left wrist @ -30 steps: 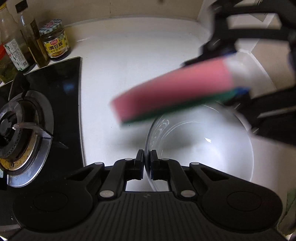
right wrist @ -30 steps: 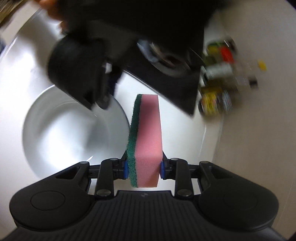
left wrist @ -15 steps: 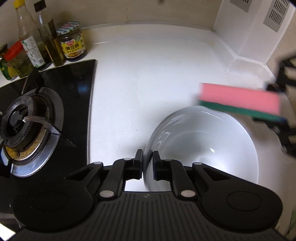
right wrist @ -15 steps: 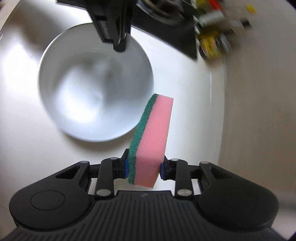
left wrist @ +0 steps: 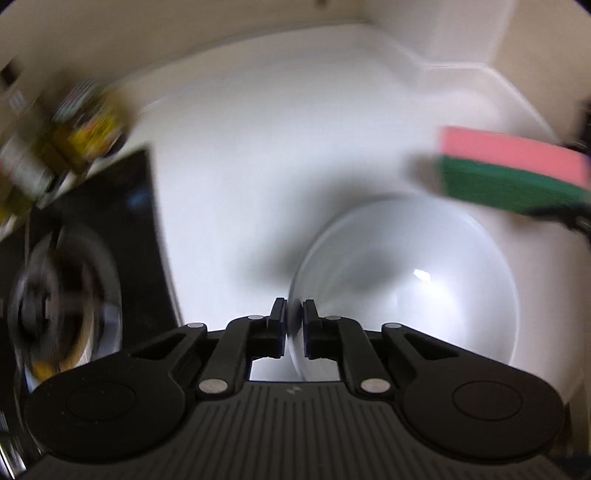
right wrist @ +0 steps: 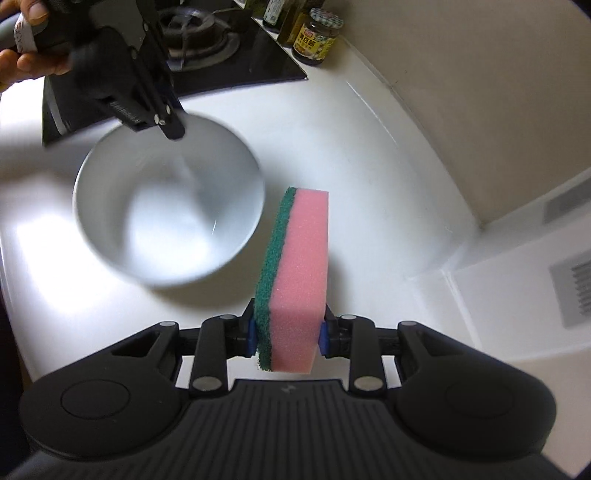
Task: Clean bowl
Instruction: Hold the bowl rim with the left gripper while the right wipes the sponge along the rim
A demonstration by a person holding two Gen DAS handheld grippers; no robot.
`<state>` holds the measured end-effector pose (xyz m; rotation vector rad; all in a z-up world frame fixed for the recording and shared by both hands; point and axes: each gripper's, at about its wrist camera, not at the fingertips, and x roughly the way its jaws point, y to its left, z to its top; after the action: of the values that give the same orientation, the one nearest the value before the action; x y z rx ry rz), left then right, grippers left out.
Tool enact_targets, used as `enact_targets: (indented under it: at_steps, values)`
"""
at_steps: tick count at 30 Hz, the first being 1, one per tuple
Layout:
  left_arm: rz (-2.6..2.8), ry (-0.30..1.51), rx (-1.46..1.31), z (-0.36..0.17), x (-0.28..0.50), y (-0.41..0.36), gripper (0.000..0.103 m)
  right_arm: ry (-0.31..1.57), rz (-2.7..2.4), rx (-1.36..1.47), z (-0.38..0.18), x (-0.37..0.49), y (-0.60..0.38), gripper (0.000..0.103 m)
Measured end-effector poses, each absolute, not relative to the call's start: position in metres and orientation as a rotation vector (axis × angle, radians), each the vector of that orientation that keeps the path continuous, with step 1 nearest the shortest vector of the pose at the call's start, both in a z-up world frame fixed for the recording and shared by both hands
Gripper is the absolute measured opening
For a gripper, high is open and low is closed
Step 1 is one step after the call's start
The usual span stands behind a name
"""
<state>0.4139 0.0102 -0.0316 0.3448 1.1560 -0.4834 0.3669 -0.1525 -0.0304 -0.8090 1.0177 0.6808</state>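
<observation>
A white bowl (left wrist: pixel 406 295) sits on the white counter and is blurred with motion in the right wrist view (right wrist: pixel 166 221). My left gripper (left wrist: pixel 294 325) straddles its near rim; the jaws are closing, with the rim filling the narrow gap between the pads. In the right wrist view the left gripper (right wrist: pixel 173 131) reaches down onto the bowl's far rim. My right gripper (right wrist: pixel 288 332) is shut on a pink sponge (right wrist: pixel 299 277) with a green scouring side, held on edge just right of the bowl. The sponge (left wrist: pixel 513 170) hovers beyond the bowl's far right rim.
A black gas hob (right wrist: pixel 207 22) with a burner lies left of the bowl. A labelled jar (right wrist: pixel 316 37) and bottles stand at the back by the wall. A hand (right wrist: pixel 33 62) holds the left gripper. A vent grille (right wrist: pixel 572 280) is on the right wall.
The right gripper has carried the sponge from above the bowl out to its right side and rolled. The left gripper has rolled and shifted, and the bowl moved with it.
</observation>
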Motion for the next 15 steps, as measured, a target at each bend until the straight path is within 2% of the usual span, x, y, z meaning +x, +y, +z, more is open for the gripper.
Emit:
enact_targets:
  at_steps: [3,10,15]
  values:
    - [-0.634,1.147,0.462,-0.026,0.433,-0.006,0.007,1.026,0.812,-0.8,-0.031,0.396,-0.144,0.026]
    - [-0.685,1.119,0.603,-0.034,0.433,-0.033,0.014,0.982,1.005,-1.018,-0.034,0.421,-0.105,0.026]
    - [-0.7,1.125,0.613,-0.041,0.434,-0.034,0.018,1.022,1.027,-0.928,-0.03,0.429,-0.113,0.026]
